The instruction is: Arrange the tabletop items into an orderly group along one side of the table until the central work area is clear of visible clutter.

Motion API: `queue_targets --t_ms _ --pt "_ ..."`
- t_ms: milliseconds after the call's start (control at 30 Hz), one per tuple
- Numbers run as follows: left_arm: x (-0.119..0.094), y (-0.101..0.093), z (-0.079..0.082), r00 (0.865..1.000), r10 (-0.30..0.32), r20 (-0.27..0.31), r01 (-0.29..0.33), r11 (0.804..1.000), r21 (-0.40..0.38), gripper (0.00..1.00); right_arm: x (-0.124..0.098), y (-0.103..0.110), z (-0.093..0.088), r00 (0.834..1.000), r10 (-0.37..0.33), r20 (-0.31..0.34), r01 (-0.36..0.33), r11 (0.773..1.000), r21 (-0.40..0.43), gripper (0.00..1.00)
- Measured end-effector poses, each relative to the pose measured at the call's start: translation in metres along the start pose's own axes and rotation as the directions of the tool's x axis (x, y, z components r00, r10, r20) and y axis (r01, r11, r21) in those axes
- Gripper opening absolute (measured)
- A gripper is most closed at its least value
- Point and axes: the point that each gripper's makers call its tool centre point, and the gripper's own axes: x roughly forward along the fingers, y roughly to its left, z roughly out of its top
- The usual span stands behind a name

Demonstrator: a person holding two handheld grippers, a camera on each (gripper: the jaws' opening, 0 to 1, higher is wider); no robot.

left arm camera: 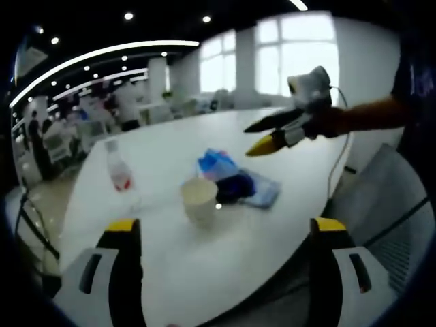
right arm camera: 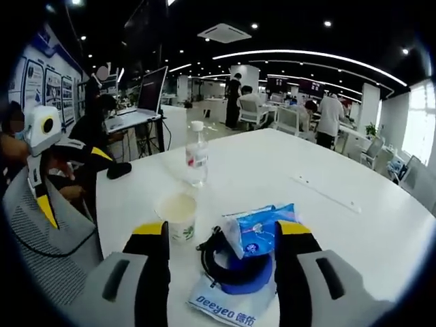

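With both grippers open and empty, the right gripper [right arm camera: 221, 238] should close squarely on the blue packet [right arm camera: 255, 231] between its jaws, while the paper cup [right arm camera: 176, 214] at ten o'clock and the bottle [right arm camera: 196, 155] beyond stay unknocked.

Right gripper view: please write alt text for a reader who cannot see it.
The open right gripper hovers low over a white table, its jaws either side of a blue tissue pack lying on a blue-and-black coiled item. A paper cup and clear water bottle stand just beyond; the left gripper is at left.
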Motion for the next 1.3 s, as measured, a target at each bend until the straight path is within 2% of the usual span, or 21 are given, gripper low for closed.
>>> queue_targets --t_ms 333,733,1067,1300 --pt "-0.001 -0.001 0.007 0.999 0.001 0.034 0.000 1.000 -0.015 1.00 0.024 0.006 0.003 0.999 0.041 -0.001 -0.041 0.999 -0.018 0.55" --pt "0.001 -0.005 0.003 1.000 -0.018 0.010 0.018 1.000 -0.001 1.00 0.054 0.019 0.004 0.994 0.103 -0.024 -0.103 0.994 -0.026 0.51" --pt "0.002 -0.008 0.004 1.000 -0.025 0.005 0.025 1.000 0.013 0.98 0.077 0.028 -0.002 0.987 0.152 -0.057 -0.154 0.988 -0.021 0.40" --pt "0.001 -0.006 0.007 1.000 -0.001 0.006 0.001 1.000 0.016 0.97 0.092 0.032 -0.006 0.983 0.168 -0.076 -0.171 0.985 -0.026 0.29"
